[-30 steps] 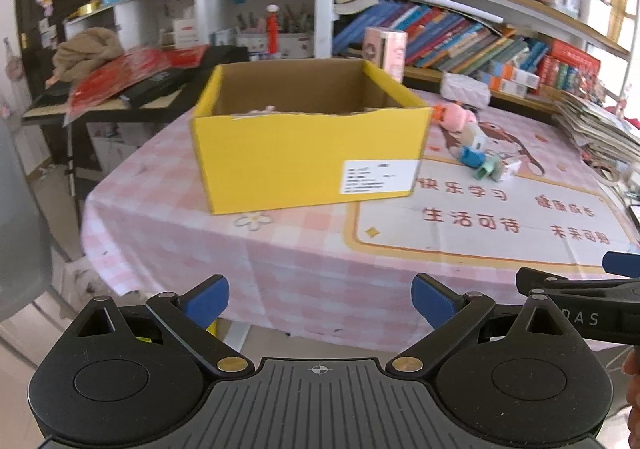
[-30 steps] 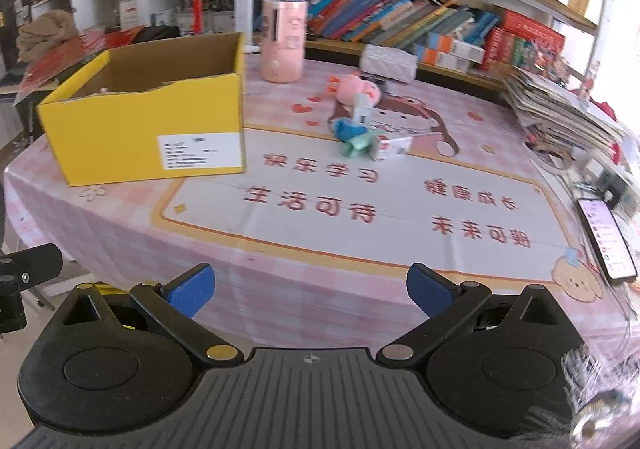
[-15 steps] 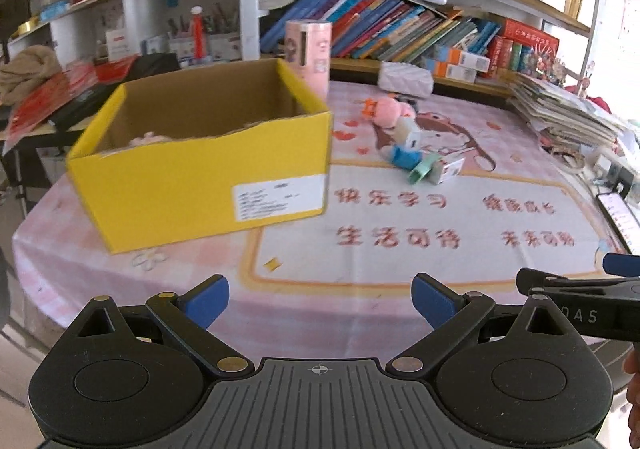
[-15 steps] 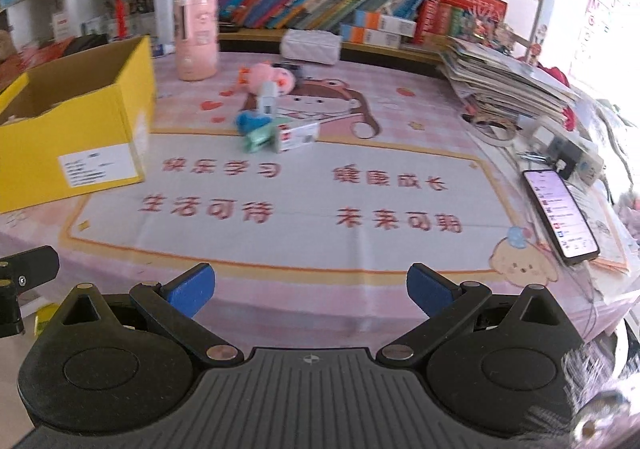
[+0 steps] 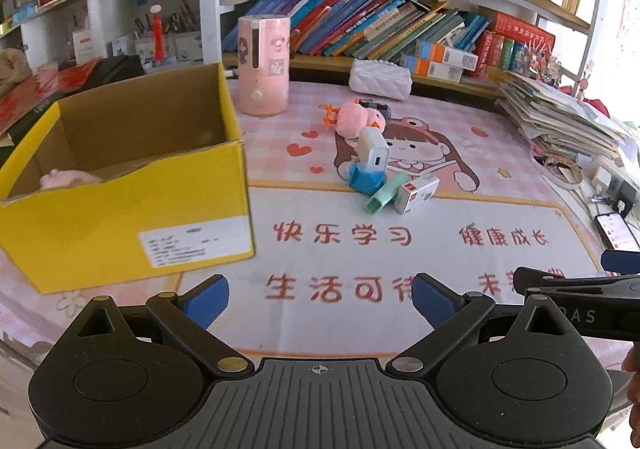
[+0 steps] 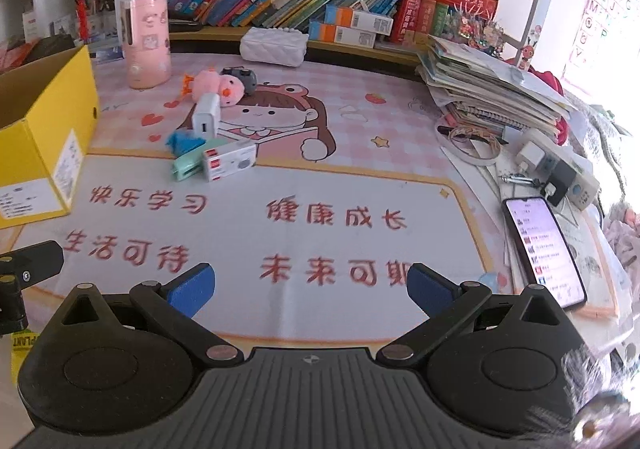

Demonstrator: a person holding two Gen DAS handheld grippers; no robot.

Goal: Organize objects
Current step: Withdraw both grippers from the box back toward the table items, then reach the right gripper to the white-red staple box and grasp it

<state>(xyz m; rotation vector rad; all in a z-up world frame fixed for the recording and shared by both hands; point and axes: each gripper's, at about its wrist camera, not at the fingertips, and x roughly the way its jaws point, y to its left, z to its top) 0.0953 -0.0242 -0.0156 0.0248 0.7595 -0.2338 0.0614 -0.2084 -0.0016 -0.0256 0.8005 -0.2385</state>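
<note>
Left black two-finger gripper with blue pads point(image 5: 320, 295): jaws standing wide apart, nothing between them, blue pads point(image 5: 206, 299) angling inward at 10 and 2 o'clock from the ribbed base. Pointing level, toward 12 o'clock.

Right black two-finger gripper with blue pads point(image 6: 310, 285): jaws likewise spread, gripping nothing, pads point(image 6: 428, 287) tilting inward. Its black finger is showing in the left wrist view at 3 o'clock point(image 5: 580, 285), alongside the left one. A sliver of the person's hand point(image 5: 634, 381) is showing at 4 o'clock.

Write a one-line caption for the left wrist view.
Open left gripper faces a yellow box and small clutter on the table.
</note>
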